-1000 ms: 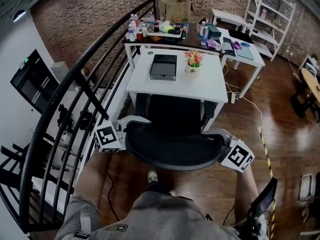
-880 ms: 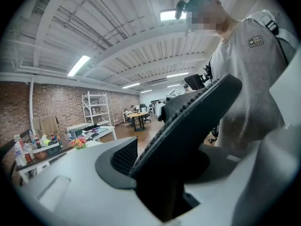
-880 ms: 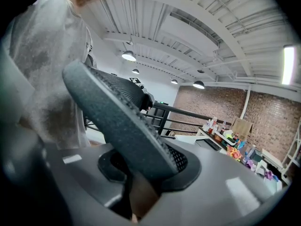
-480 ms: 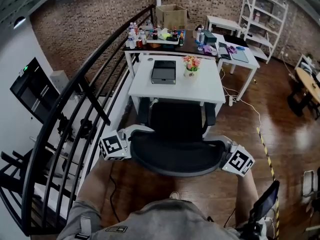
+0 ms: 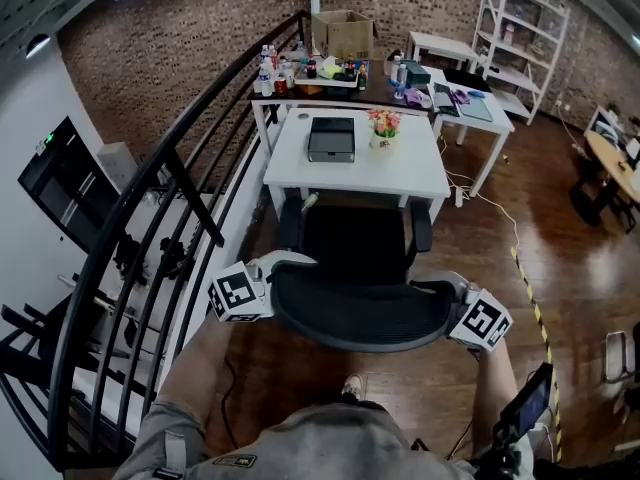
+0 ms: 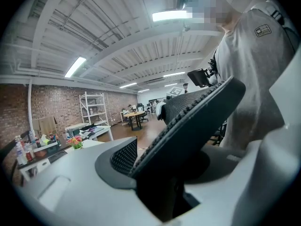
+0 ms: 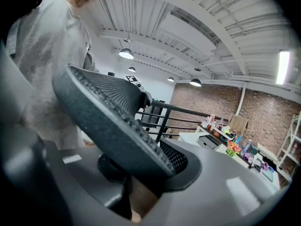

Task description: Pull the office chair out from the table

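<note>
The black mesh office chair (image 5: 356, 244) stands just in front of the white table (image 5: 352, 173), its seat mostly out from under the tabletop. Its curved backrest (image 5: 360, 315) is nearest me. My left gripper (image 5: 272, 271) is shut on the backrest's left end, and my right gripper (image 5: 446, 290) is shut on its right end. In the left gripper view the backrest's mesh edge (image 6: 188, 121) runs between the two grey jaws of the left gripper (image 6: 174, 192). The right gripper view shows the backrest's edge (image 7: 113, 121) wedged between the jaws of the right gripper (image 7: 127, 192).
A black stair railing (image 5: 150, 203) runs close along the chair's left. On the white table sit a grey box (image 5: 331, 139) and a pot of flowers (image 5: 383, 126). Behind it is a cluttered table (image 5: 330, 71); white shelving (image 5: 520, 28) and striped floor tape (image 5: 531, 303) lie to the right.
Both grippers and the chair have moved back from the table towards me. More of the seat now shows in front of the tabletop's edge.
</note>
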The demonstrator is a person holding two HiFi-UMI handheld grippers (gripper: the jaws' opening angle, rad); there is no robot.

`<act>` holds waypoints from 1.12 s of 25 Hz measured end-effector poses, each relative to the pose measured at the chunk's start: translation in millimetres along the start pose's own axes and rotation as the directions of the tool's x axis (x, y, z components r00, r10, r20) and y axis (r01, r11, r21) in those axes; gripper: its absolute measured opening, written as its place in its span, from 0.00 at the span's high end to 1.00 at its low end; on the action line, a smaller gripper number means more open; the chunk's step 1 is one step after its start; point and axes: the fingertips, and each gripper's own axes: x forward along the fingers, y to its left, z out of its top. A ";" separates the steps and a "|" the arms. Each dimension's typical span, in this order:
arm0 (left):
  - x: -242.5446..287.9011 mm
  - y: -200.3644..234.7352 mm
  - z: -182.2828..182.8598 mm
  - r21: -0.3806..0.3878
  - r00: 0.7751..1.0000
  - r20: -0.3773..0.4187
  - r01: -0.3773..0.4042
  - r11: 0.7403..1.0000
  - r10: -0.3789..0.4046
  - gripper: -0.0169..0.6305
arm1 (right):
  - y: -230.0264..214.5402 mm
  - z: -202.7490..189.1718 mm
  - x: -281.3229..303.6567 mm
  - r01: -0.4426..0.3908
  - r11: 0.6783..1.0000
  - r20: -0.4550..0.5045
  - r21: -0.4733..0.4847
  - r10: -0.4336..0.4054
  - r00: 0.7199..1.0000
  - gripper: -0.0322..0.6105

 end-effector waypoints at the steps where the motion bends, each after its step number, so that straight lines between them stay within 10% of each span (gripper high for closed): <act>1: -3.1 -5.0 0.6 -0.001 1.000 0.002 0.000 1.000 0.000 0.67 | 6.0 2.0 -0.6 -0.001 1.000 0.001 0.001 0.001 1.000 0.73; 28: -68.6 -127.2 11.2 0.023 0.999 0.054 0.002 1.000 -0.003 0.66 | 152.7 38.1 -21.8 -0.022 0.998 0.007 0.064 0.021 1.000 0.75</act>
